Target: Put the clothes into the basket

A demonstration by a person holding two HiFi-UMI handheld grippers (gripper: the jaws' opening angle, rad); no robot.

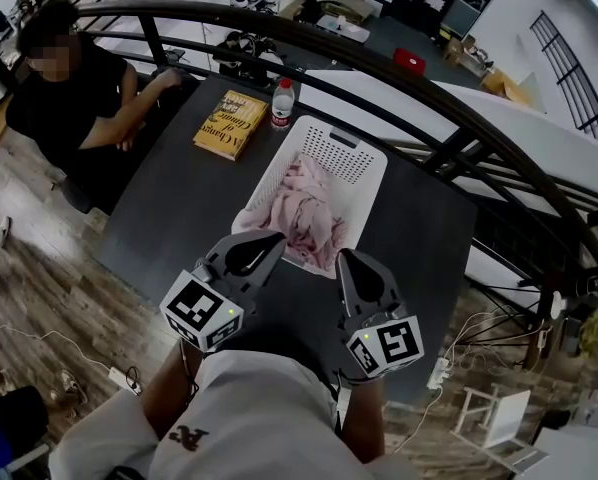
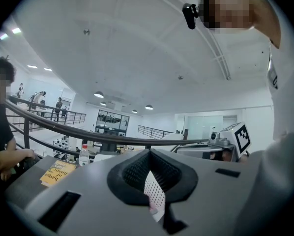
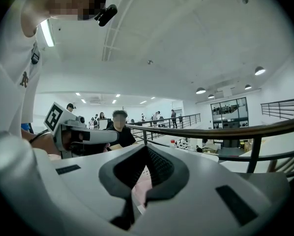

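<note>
Head view, looking steeply down: a dark bench stands on a wood-patterned floor inside a curved black railing, in a large bright hall. A seated person leans on the far left end of the bench. A yellow book and a clear bottle lie just beyond the white perforated basket.

The pink clothes lie heaped inside the basket, and a fold drapes over its near rim. The left gripper points at the basket's near left corner. The right gripper points at the near rim, just beside the draped fold. The fingers of both are closed tip to tip and hold nothing.

In the left gripper view, a strip of perforated basket wall shows through the gap behind the closed fingers of the left gripper. In the right gripper view, a strip of pink cloth shows behind the right gripper. The grippers cover the basket's near edge. Whether either fingertip touches the fold cannot be told.
</note>
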